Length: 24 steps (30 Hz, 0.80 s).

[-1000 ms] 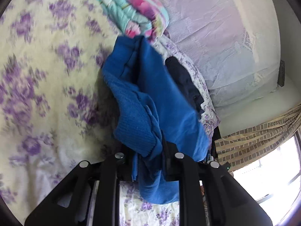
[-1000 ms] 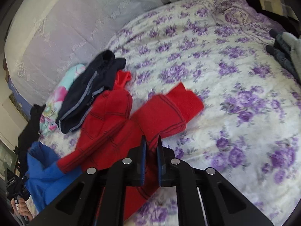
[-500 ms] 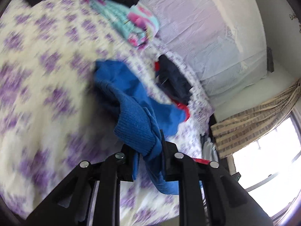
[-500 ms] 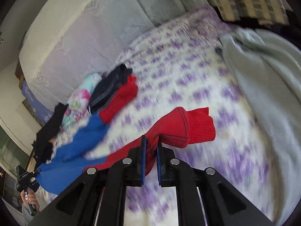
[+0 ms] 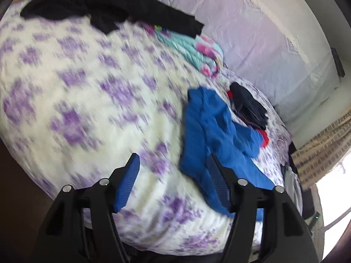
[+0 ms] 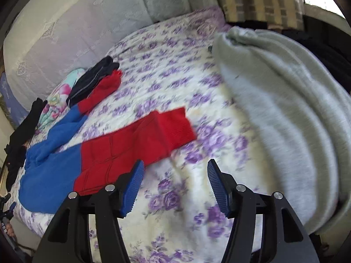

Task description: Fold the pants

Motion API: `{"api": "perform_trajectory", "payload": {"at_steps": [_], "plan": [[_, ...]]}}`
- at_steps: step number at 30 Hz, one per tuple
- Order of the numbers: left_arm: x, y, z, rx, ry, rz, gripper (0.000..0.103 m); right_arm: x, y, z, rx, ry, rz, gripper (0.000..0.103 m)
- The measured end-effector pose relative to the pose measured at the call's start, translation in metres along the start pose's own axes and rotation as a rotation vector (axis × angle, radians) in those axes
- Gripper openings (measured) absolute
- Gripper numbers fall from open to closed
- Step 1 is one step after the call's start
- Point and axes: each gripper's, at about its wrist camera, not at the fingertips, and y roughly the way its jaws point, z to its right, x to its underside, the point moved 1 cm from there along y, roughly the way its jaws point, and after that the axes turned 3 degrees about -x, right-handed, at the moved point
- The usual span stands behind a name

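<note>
Blue-and-red pants [image 6: 105, 153] are lying spread out on the bed [image 6: 175, 92] with its purple-flower cover, and neither gripper has hold of them right now. The left gripper [image 5: 173, 171] has just been opening; its blue-padded fingers [image 5: 127, 184] stand wide apart with only bedspread between them, and the blue waist end of the pants [image 5: 215, 135] sits just beside the right-hand finger, partly behind it — can't tell if it's actually touching. Same story on the other side: the right gripper [image 6: 175, 175] has just been opening too, jaws apart over bare bedspread, with the red leg of the pants just beside its left-hand finger. In the right wrist view the pants run from the blue part at the near left edge of the bed out to two red legs, one lying flat pointing toward the middle of the bed, the other reaching up under a dark folded garment [image 6: 92, 83] nearer the headboard [image 6: 65, 32]. Next to that dark piece, also toward the headboard, there's a turquoise-and-pink bundle [image 5: 197, 50] and some black clothing [image 5: 105, 6] — all well apart from the grippers. A grey blanket [image 6: 285, 109] is heaped on the far side of the bed from the pants. Both views are pretty motion-blurred.
</note>
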Motion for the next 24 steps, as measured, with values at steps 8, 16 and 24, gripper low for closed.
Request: {"api": "perform_trajectory", "payload": {"at_steps": [8,16,24], "plan": [[-0.082,0.055,0.047,0.047,0.120,-0.026,0.065,-0.049,-0.007,-0.039,-0.133,0.016,0.069,0.075],[-0.109,0.157,0.041,0.035,0.058,-0.144,0.065,-0.081,0.046,-0.113,-0.170,-0.131,-0.020,0.075],[-0.102,0.207,0.046,0.085,0.094,-0.193,0.061,-0.141,0.165,-0.143,-0.292,0.070,-0.127,0.075]]}}
